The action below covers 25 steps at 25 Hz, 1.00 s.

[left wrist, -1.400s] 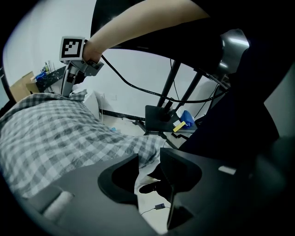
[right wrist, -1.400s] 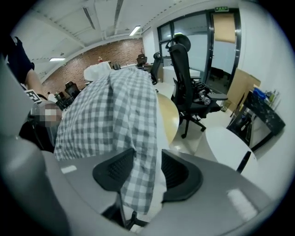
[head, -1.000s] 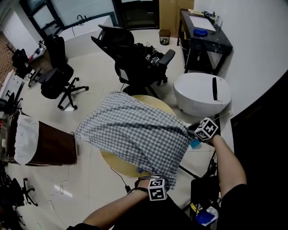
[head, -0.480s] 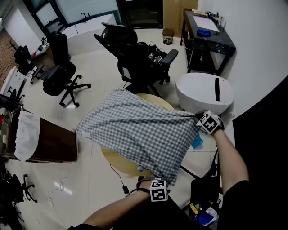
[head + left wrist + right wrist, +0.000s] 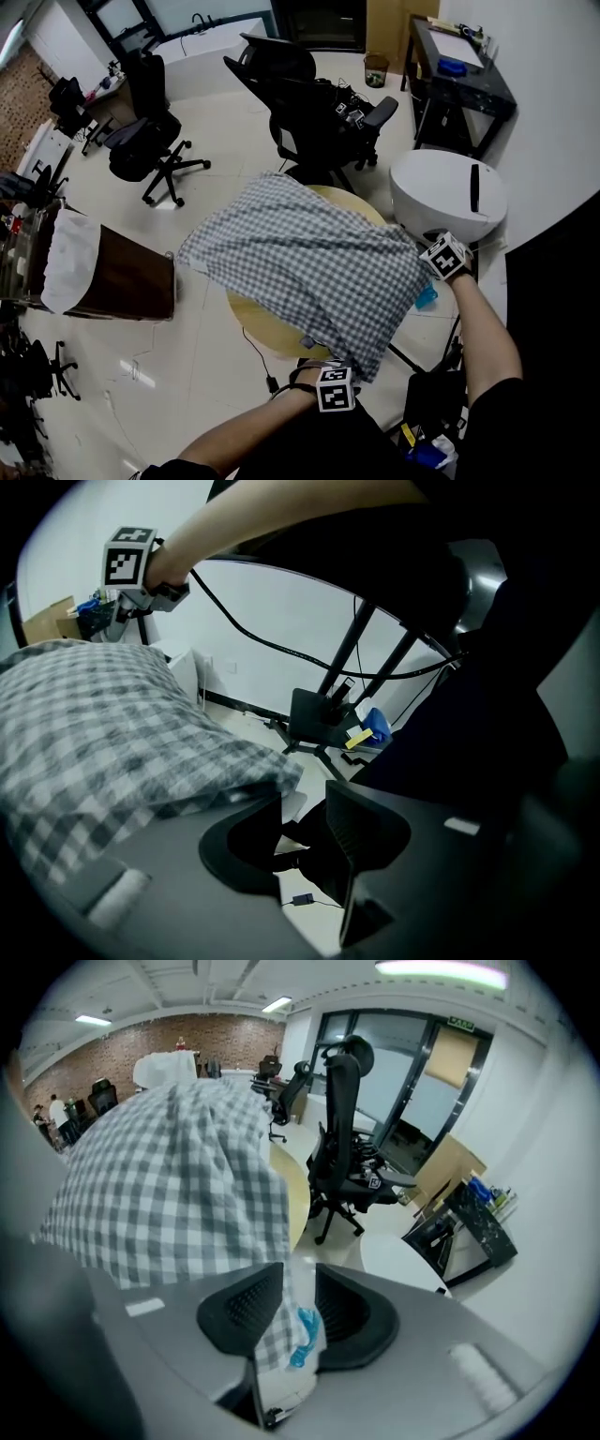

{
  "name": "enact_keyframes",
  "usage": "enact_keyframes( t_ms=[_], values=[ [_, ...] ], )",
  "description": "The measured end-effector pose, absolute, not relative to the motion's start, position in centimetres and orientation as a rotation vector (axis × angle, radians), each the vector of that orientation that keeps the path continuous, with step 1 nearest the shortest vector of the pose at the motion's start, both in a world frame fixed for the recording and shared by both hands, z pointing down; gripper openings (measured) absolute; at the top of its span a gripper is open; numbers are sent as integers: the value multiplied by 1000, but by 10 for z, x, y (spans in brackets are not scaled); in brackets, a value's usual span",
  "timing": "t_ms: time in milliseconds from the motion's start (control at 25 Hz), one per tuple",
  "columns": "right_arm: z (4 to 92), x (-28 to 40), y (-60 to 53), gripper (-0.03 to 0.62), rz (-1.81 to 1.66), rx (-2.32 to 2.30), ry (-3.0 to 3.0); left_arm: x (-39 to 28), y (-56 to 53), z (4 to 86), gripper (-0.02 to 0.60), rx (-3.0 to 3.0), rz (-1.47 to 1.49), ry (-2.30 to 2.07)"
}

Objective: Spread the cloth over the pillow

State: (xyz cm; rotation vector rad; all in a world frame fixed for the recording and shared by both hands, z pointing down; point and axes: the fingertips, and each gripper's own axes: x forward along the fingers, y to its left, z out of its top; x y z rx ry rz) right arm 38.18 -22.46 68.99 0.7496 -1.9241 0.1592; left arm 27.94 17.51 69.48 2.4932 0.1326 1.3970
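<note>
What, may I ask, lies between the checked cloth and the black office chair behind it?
In the head view, only a bare crescent of yellow table and pale floor separate cloth from chair.

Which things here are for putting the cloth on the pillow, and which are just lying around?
For the job: checked cloth; pillow, probably the bulge beneath it; right gripper, jaws have just been opening, cloth corner between them; left gripper, open; round yellow table.
Just lying about: black office chairs; waste bin; black desk.
</note>
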Motion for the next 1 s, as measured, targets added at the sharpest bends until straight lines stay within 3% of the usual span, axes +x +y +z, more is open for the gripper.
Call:
enact_keyframes(
  t_ms=[440, 760, 1000],
  values=[
    [584, 321, -185, 123, -5, 889, -2165, 149, 99, 679, 137, 2437, 1324, -388],
    [533, 246, -97, 123, -82, 1022, -2241, -15, 27, 684, 137, 2473, 1656, -809],
    [533, 220, -34, 123, -5, 1223, -2138, -51, -2, 675, 138, 2789, 1968, -748]
  ],
)
